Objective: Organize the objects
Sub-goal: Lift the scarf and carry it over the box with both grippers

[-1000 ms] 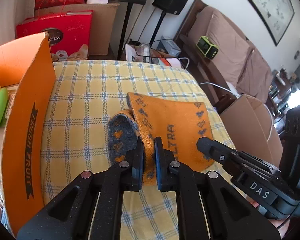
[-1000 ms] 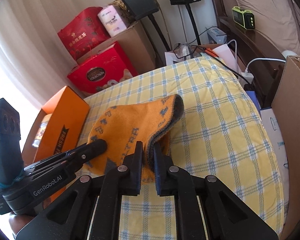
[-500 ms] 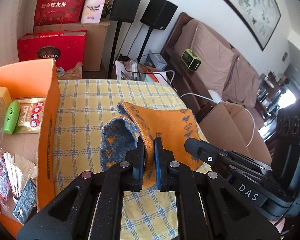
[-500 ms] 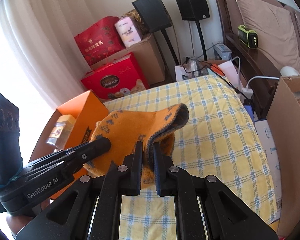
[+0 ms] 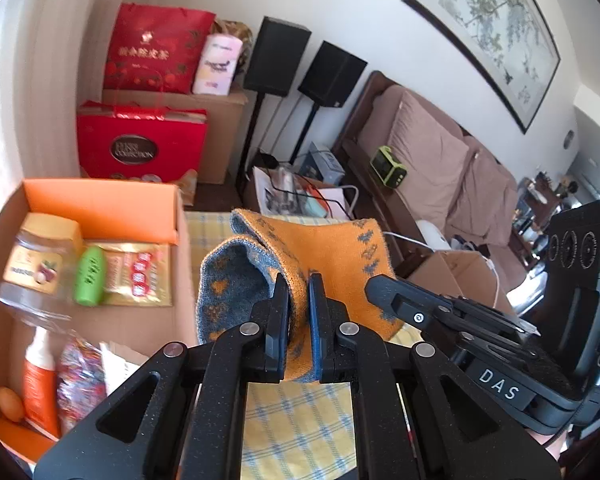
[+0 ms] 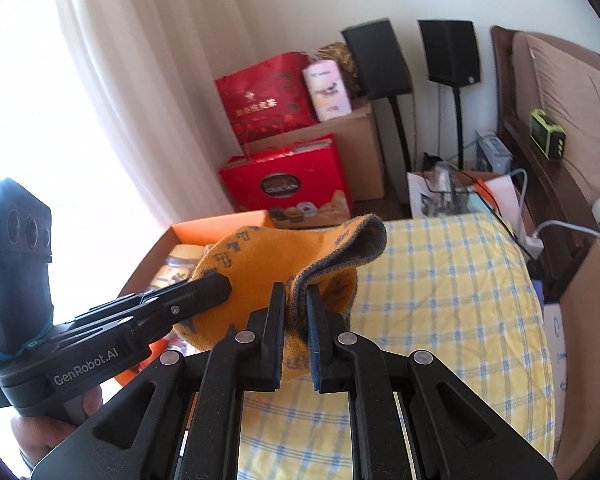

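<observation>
- Left hand-held gripper: black, low centre of the left wrist view, jaws pinched nearly together on a fold of the orange knitted sock with grey-blue lining and small dark motifs.
- Right hand-held gripper: low centre of the right wrist view, likewise clamped tight on the sock's grey-edged rim.
- Sock held up between both, clear of the yellow cloth with blue checks covering the bench, stretched across the middle of each frame.
- Seen in the left wrist view, right hand-held gripper entering from the lower right, tip against the sock's orange side.
- Seen in the right wrist view, left hand-held gripper entering from the lower left, tip on the sock; fingers of a hand wrapped around its handle.
- Open orange cardboard box at left of the left wrist view, just beside the cloth; inside, a clear jar with a yellow lid, a green oblong bottle, a gold packet.
- Red gift bags on brown cartons and two black speakers on stands in the upper background.
</observation>
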`<act>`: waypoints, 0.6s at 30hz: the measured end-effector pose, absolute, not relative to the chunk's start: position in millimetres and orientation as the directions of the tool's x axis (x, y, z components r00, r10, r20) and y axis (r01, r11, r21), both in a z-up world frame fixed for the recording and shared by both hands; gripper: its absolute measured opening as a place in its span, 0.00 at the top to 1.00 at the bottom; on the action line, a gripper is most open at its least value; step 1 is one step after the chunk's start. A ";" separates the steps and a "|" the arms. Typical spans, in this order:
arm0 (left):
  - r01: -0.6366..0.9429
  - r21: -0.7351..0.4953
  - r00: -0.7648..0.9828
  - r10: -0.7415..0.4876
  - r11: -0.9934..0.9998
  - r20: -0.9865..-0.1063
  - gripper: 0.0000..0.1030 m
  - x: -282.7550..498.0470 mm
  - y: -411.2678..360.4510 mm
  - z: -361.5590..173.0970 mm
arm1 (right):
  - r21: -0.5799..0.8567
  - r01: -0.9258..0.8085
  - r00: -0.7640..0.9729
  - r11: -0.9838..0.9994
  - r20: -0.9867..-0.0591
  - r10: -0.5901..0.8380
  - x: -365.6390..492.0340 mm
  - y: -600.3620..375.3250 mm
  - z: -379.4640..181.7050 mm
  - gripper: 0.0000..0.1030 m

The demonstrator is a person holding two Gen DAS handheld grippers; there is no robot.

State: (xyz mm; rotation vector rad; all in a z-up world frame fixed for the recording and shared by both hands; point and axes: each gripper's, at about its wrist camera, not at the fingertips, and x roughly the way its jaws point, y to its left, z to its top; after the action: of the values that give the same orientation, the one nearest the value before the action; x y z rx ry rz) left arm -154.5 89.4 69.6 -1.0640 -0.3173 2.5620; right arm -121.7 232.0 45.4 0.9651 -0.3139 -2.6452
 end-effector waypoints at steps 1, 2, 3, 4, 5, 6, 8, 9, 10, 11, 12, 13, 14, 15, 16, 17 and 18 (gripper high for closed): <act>-0.222 -0.325 -0.668 0.386 -0.919 -0.636 0.92 -155.0 82.7 74.0 | 0.300 0.224 -0.725 -0.927 -0.585 -0.364 -124.0 225.5 49.7 0.91; -0.216 -0.321 -0.674 0.378 -0.922 -0.635 0.92 -155.1 77.6 77.0 | 0.297 0.237 -0.723 -0.925 -0.582 -0.372 -125.8 220.3 53.4 0.91; -0.207 -0.319 -0.681 0.371 -0.925 -0.631 0.92 -155.2 70.7 80.8 | 0.296 0.248 -0.721 -0.923 -0.580 -0.379 -127.8 215.3 56.2 0.91; -0.200 -0.319 -0.686 0.365 -0.926 -0.629 0.92 -155.0 65.9 83.3 | 0.295 0.257 -0.718 -0.920 -0.579 -0.386 -130.3 210.4 58.4 0.91; -0.193 -0.318 -0.691 0.359 -0.928 -0.628 0.92 -155.7 60.5 85.9 | 0.293 0.268 -0.716 -0.918 -0.577 -0.393 -133.5 203.9 60.6 0.91; -0.186 -0.316 -0.695 0.352 -0.930 -0.627 0.92 -156.0 54.9 88.4 | 0.291 0.276 -0.713 -0.916 -0.577 -0.398 -136.0 199.1 61.7 0.91; -0.171 -0.310 -0.703 0.336 -0.935 -0.627 0.93 -156.7 45.9 91.0 | 0.292 0.295 -0.704 -0.910 -0.578 -0.414 -140.7 188.1 62.8 0.91; -0.162 -0.306 -0.707 0.327 -0.938 -0.627 0.93 -156.9 40.3 92.1 | 0.296 0.302 -0.698 -0.906 -0.579 -0.422 -143.4 183.9 62.9 0.91; -0.155 -0.304 -0.710 0.320 -0.940 -0.628 0.93 -156.6 35.2 92.8 | 0.299 0.309 -0.691 -0.903 -0.581 -0.430 -145.4 179.6 62.9 0.91; -0.148 -0.304 -0.712 0.315 -0.941 -0.627 0.93 -156.8 30.0 93.2 | 0.299 0.320 -0.686 -0.899 -0.581 -0.438 -147.1 173.8 63.1 0.91; -0.140 -0.304 -0.714 0.309 -0.942 -0.628 0.93 -156.9 25.3 93.5 | 0.299 0.327 -0.683 -0.896 -0.581 -0.443 -148.5 169.4 63.2 0.91; -0.132 -0.304 -0.716 0.302 -0.944 -0.629 0.93 -156.8 19.5 93.8 | 0.299 0.336 -0.678 -0.893 -0.581 -0.450 -150.5 164.2 62.6 0.91; -0.123 -0.302 -0.719 0.295 -0.945 -0.629 0.93 -156.4 14.0 94.0 | 0.299 0.344 -0.673 -0.890 -0.583 -0.456 -152.3 159.0 61.7 0.91; -0.116 -0.301 -0.721 0.289 -0.946 -0.630 0.93 -155.9 10.0 93.6 | 0.301 0.351 -0.668 -0.887 -0.583 -0.462 -153.4 154.1 60.8 0.91; -0.106 -0.301 -0.723 0.281 -0.948 -0.631 0.93 -155.5 4.3 92.8 | 0.302 0.359 -0.664 -0.883 -0.582 -0.469 -154.4 149.3 60.0 0.91; -0.096 -0.300 -0.724 0.274 -0.949 -0.633 0.93 -155.2 -0.8 91.5 | 0.302 0.369 -0.658 -0.879 -0.584 -0.476 -156.1 143.2 58.4 0.91; -0.088 -0.300 -0.725 0.267 -0.950 -0.635 0.93 -155.0 -5.1 89.8 | 0.302 0.376 -0.652 -0.876 -0.586 -0.481 -158.2 138.9 56.8 0.91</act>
State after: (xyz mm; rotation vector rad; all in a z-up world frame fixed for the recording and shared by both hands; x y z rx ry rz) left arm -155.0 -5.1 89.8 -1.0606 -0.3710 2.7260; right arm -158.2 138.9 56.8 0.9414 -0.2107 -2.4833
